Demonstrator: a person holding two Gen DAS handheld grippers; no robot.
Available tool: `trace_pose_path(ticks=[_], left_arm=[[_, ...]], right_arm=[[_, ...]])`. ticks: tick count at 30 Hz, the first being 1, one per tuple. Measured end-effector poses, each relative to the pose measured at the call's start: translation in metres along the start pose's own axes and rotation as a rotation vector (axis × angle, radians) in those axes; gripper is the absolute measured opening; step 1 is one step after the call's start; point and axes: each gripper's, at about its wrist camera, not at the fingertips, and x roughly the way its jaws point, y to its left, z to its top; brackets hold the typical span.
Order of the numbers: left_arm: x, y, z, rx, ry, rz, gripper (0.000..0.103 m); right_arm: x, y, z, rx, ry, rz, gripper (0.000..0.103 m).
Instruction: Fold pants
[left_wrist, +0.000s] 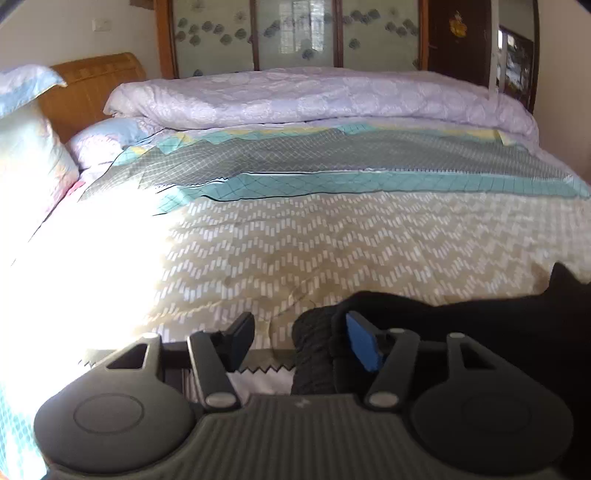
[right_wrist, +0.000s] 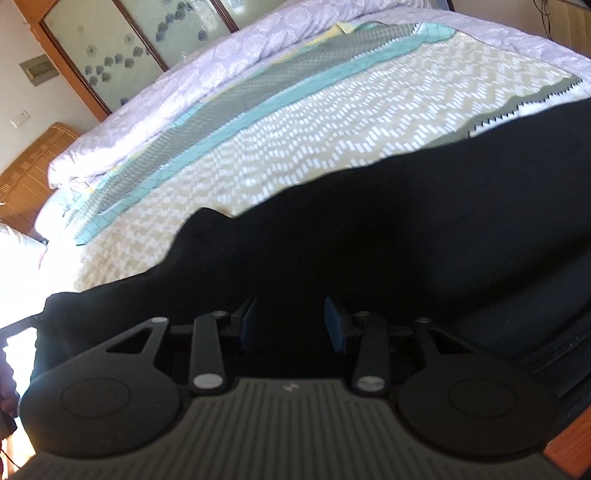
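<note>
Left wrist view: the left gripper sat low at 6 o'clock, its jaws spread with nothing pinched between them. The pants lay at about 4 to 5 o'clock, a black mass on the bed, with a ribbed, rolled end reaching in between the spread fingers, nearer the blue pad on the right. Whether that pad touched the cloth could not be told. A folded quilt lay at 12 o'clock, pillows at 9 to 10.

Right wrist view: the right gripper was also spread and held nothing. The pants filled the band from 8 o'clock across to 3 o'clock, directly ahead of and under the fingers, resting on the bed. Their far edge ran wavy and uneven, so the cloth looked to lie loose rather than flat.

The fabric looked soft, limp and light, likely a knit that would sag and bunch wherever it was unsupported and might slide on the smooth sheet. The dark cloth hid seams and layers. A sensible hold would be the ribbed end for the left gripper, since it is thicker, and a matching edge well apart along the cloth for the right, pinching all layers together.
</note>
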Motion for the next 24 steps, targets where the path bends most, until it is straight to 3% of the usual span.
trace_pose_path(ticks=[4,8,10,11,13,17,18,20,21,23,24], left_arm=[[-0.048,0.033,-0.011,-0.17,-0.014,-0.011,0.059],[-0.085,0.048,-0.041,-0.286,0.047,-0.16,0.059],[-0.096,0.055,-0.058,-0.35,0.075,-0.187,0.06],[-0.099,0.059,-0.065,-0.383,0.088,-0.189,0.06],[-0.104,0.07,-0.078,-0.448,0.103,-0.184,0.06],[-0.106,0.085,-0.092,-0.531,0.109,-0.175,0.06],[-0.105,0.088,-0.093,-0.551,0.111,-0.182,0.06],[-0.107,0.088,-0.094,-0.57,0.104,-0.202,0.06],[-0.107,0.087,-0.093,-0.569,0.099,-0.211,0.06],[-0.106,0.083,-0.089,-0.559,0.098,-0.237,0.06],[-0.106,0.078,-0.088,-0.556,0.102,-0.255,0.06]], right_arm=[[-0.021,0.033,-0.014,-0.101,-0.014,0.156,0.044],[-0.021,0.099,-0.037,-0.286,0.05,0.346,0.043],[-0.024,0.131,-0.053,-0.406,0.08,0.431,0.044],[-0.024,0.145,-0.062,-0.48,0.092,0.461,0.046],[-0.026,0.174,-0.085,-0.682,0.093,0.495,0.069],[0.004,0.232,-0.121,-0.95,0.162,0.575,0.073],[0.017,0.246,-0.127,-0.985,0.185,0.576,0.069],[0.047,0.267,-0.127,-1.037,0.196,0.5,0.021],[0.056,0.267,-0.115,-0.964,0.196,0.475,0.008],[0.069,0.248,-0.062,-0.646,0.206,0.522,0.007],[0.073,0.244,-0.045,-0.561,0.179,0.521,0.007]])
